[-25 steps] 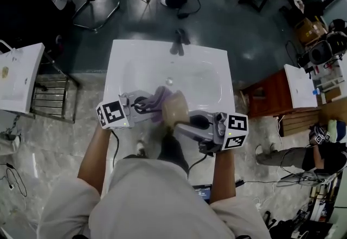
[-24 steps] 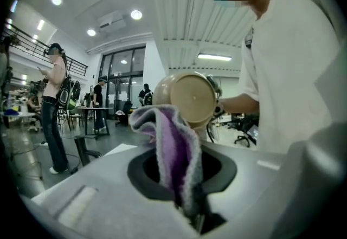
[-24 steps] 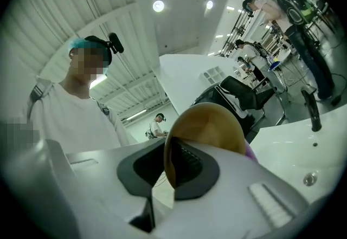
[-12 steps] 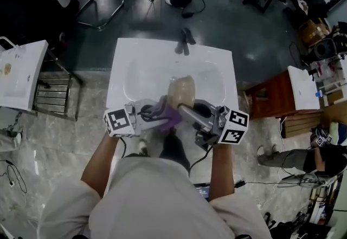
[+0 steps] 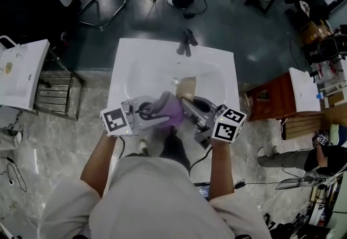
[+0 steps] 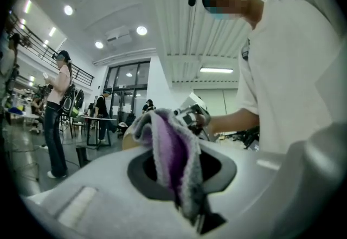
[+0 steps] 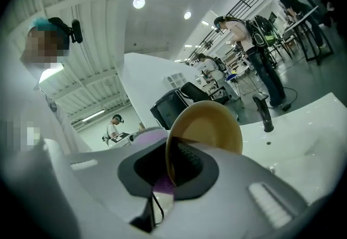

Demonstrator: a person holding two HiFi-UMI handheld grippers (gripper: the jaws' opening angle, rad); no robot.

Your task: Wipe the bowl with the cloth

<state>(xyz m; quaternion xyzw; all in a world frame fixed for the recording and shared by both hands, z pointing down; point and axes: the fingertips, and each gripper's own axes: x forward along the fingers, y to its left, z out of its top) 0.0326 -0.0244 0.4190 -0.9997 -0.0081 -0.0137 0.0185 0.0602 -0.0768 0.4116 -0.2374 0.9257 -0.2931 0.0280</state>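
Fingers of my right gripper [image 7: 172, 170] are pinched almost together on the rim of the bowl [image 7: 209, 124], which stands tilted on its edge. Those of my left gripper [image 6: 187, 189] are clamped on a fold of the purple cloth [image 6: 171, 151] (the rest flops loose ahead of them). A second ago the bowl hung at the sink's [image 5: 122, 70] near rim, with the cloth on its far left side. Now the bowl is out over the middle of the basin, and the cloth is bunched against its near side, by the near rim. I judge the wipe is mid-stroke, the cloth reaching a fresh part of the bowl.
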